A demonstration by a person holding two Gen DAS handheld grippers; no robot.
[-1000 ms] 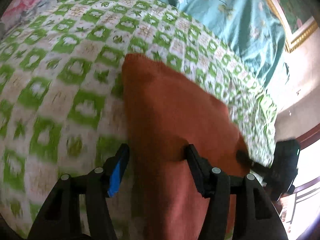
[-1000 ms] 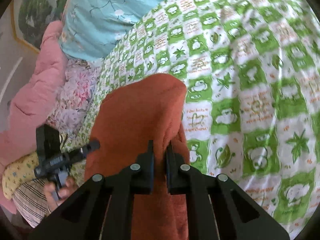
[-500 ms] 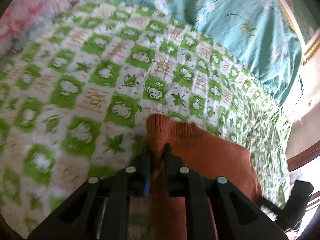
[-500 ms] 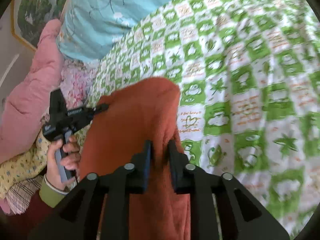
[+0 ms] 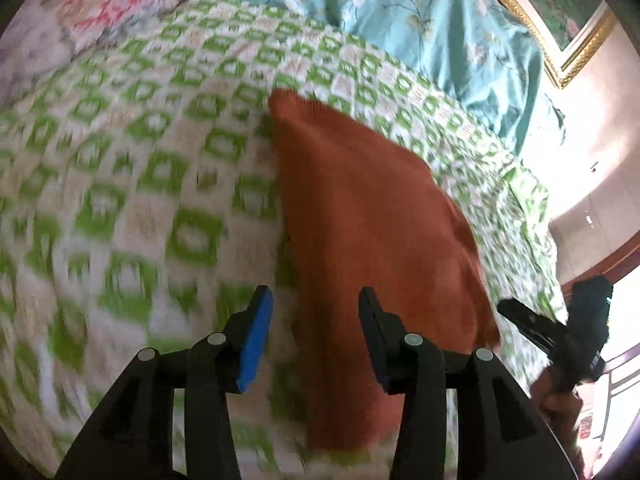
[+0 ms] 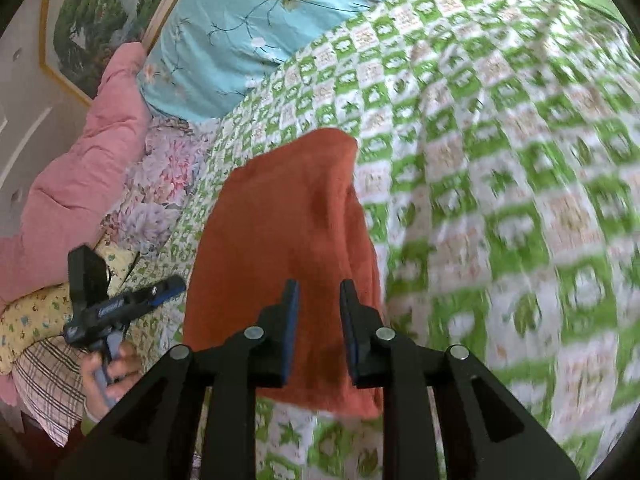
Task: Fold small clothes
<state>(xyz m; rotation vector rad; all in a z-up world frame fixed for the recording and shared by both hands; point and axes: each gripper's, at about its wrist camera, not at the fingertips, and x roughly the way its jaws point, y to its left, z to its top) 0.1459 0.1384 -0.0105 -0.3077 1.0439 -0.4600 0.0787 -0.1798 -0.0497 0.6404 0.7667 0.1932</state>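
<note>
A rust-orange knitted garment (image 5: 372, 220) lies folded in a long strip on the green checked bedspread (image 5: 160, 200). My left gripper (image 5: 315, 294) hovers over the garment's near left edge. Its jaws are opening and nothing is pinched between them. In the right wrist view the same garment (image 6: 288, 220) lies under my right gripper (image 6: 320, 286), whose jaws stand a little apart above the cloth without gripping it. The left gripper (image 6: 172, 286) shows there at the left, held by a hand (image 6: 108, 376). The right gripper's dark body (image 5: 560, 328) shows at the right edge of the left wrist view.
A teal flowered duvet (image 5: 400, 20) is heaped at the head of the bed, below a gilt-framed picture (image 5: 560, 40). A pink quilt (image 6: 80, 160) and flowered bedding (image 6: 168, 168) lie along the bed's left side. The bedspread (image 6: 500, 200) stretches away to the right.
Half a second ago the left gripper pinched the garment's ribbed edge; it has let go and drawn back. The right gripper, shut on cloth before, has also released it.
</note>
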